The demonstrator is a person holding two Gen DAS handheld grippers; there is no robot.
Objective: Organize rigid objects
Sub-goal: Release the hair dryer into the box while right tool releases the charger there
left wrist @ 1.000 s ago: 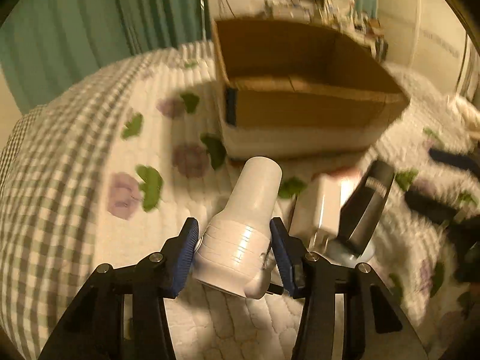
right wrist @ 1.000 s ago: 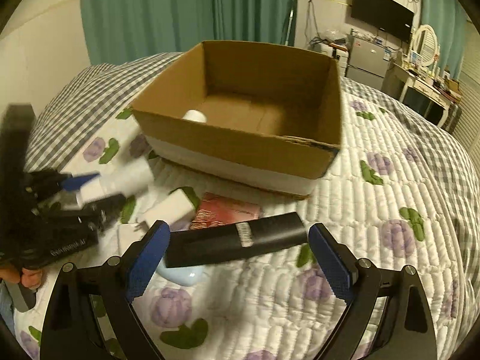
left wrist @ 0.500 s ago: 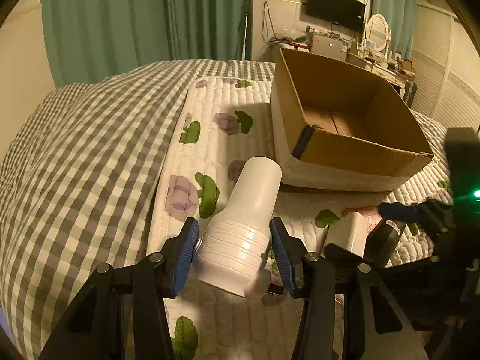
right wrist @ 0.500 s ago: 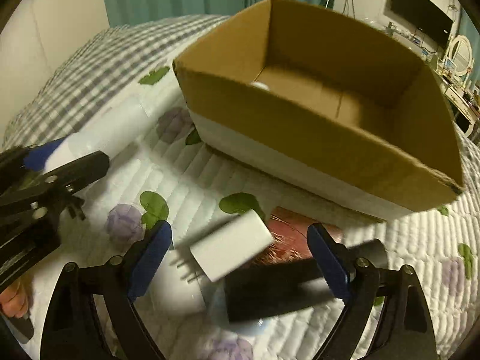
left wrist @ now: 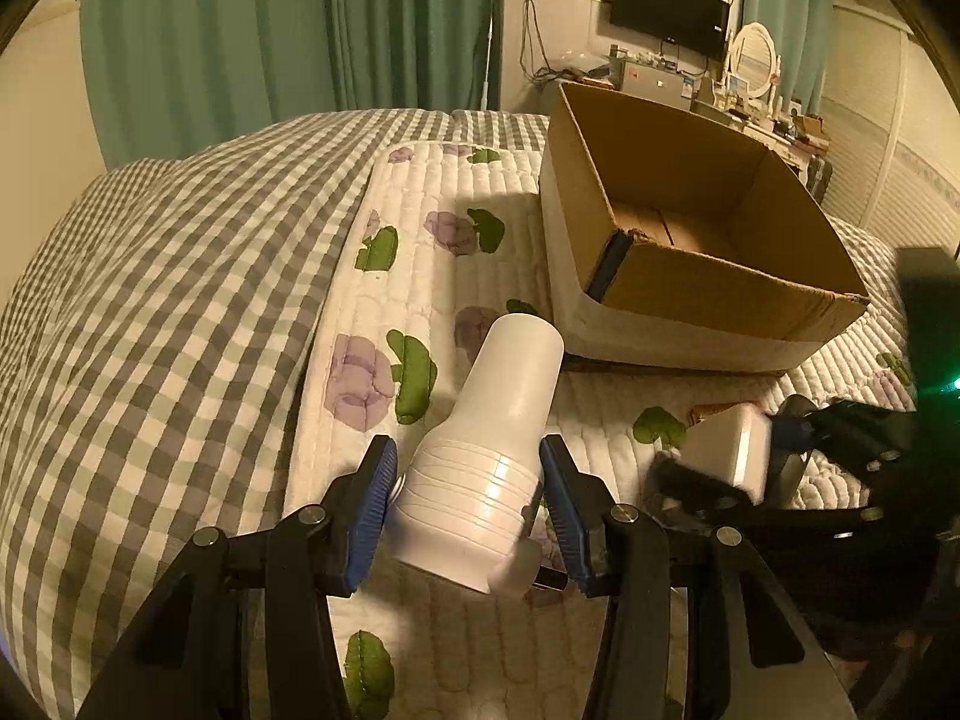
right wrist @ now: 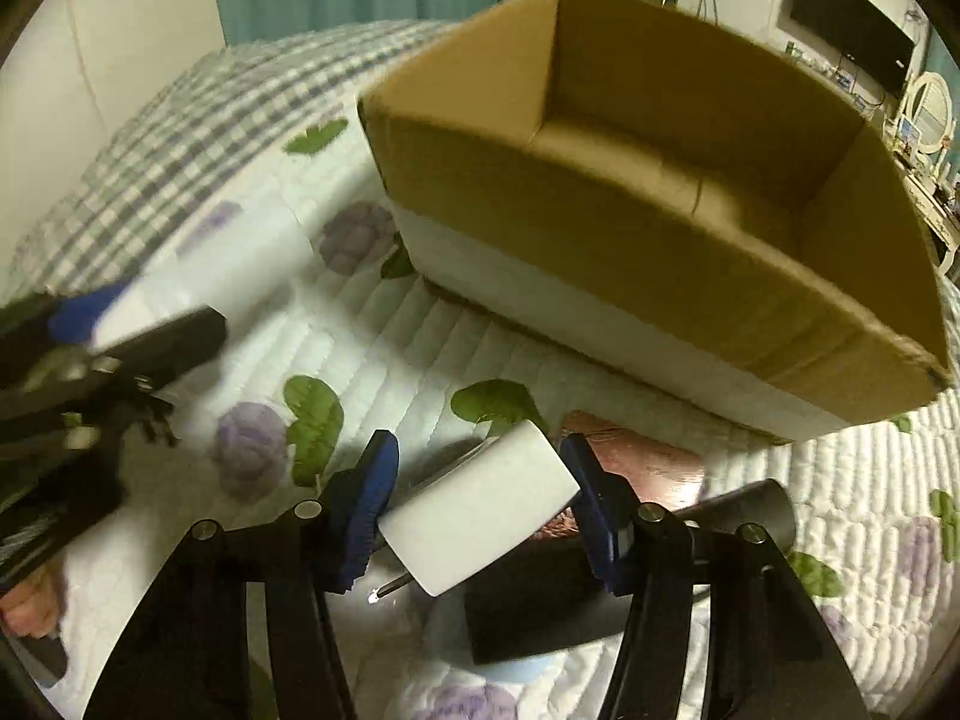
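My left gripper (left wrist: 468, 504) is shut on a white plastic bottle (left wrist: 498, 450), held above the quilt with its base pointing toward the open cardboard box (left wrist: 708, 300). My right gripper (right wrist: 480, 510) has closed around a white plug adapter (right wrist: 480, 510), its pads touching both sides; the adapter's metal prong sticks out toward me. The adapter also shows in the left wrist view (left wrist: 726, 450), between the right gripper's fingers. The box (right wrist: 600, 228) stands just beyond it, and its visible floor is bare. The left gripper with the bottle shows blurred in the right wrist view (right wrist: 120, 330).
A black tube (right wrist: 630, 570) lies under and right of the adapter, over a light blue object (right wrist: 510, 669). A reddish-brown packet (right wrist: 636, 462) lies in front of the box. A floral quilt (left wrist: 420, 276) covers a checked bedspread (left wrist: 150, 300). Curtains and furniture stand behind.
The right gripper dropped toward the bed and narrowed from wide open onto the white adapter. The left gripper lifted and swung left with the bottle still in it.
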